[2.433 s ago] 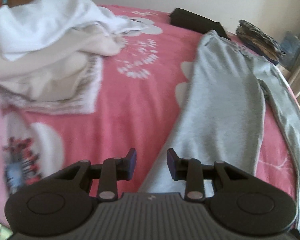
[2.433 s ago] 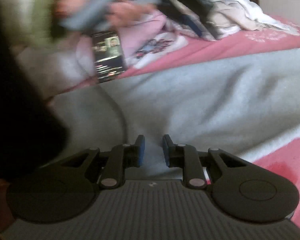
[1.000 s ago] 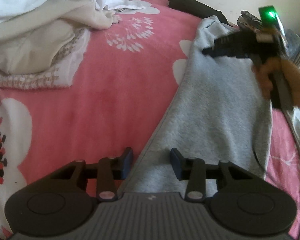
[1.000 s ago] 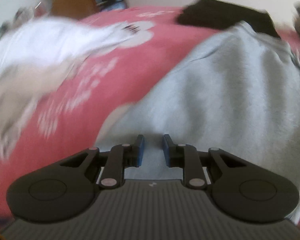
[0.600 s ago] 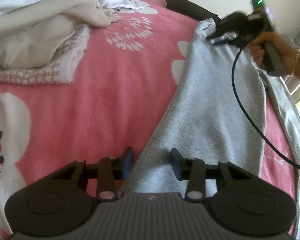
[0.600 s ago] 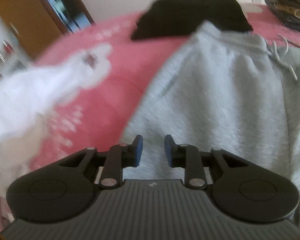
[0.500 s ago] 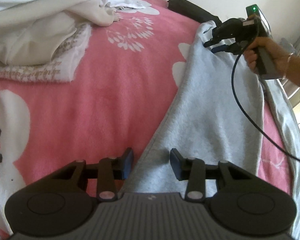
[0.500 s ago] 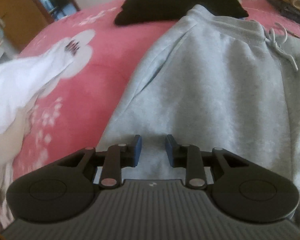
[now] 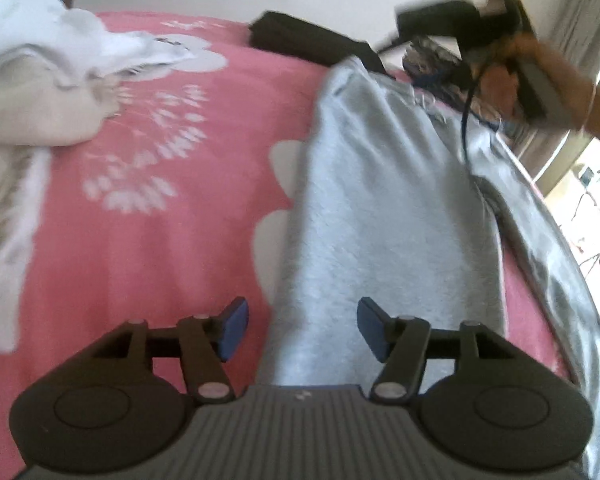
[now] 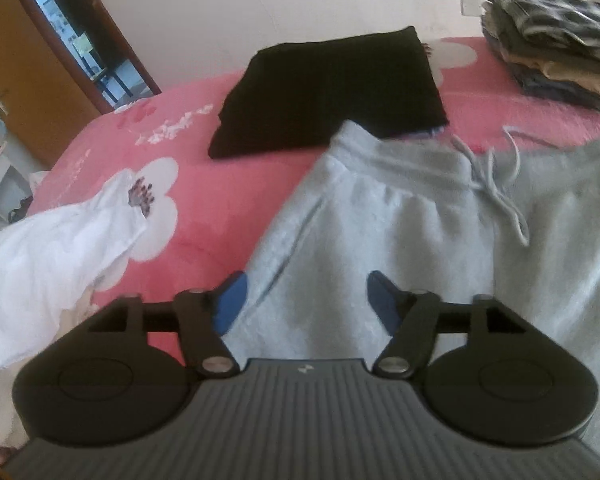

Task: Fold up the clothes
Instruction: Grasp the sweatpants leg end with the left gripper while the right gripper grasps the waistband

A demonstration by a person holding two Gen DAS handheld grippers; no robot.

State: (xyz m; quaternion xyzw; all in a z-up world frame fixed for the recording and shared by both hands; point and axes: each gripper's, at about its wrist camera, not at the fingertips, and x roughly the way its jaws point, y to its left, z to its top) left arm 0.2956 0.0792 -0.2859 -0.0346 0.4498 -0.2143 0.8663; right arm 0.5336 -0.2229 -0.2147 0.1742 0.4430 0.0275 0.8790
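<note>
Jaws opening on my left gripper [image 9: 299, 330] and right gripper [image 10: 302, 302], both empty above grey sweatpants [image 10: 400, 232].

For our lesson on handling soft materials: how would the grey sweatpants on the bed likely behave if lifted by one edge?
The grey sweatpants would probably droop and fold, since they lie limp and creased on the pink bedspread. The thick fleecy cloth suggests some weight, and good grip rather than slipping. The loose drawstring would likely dangle.
</note>
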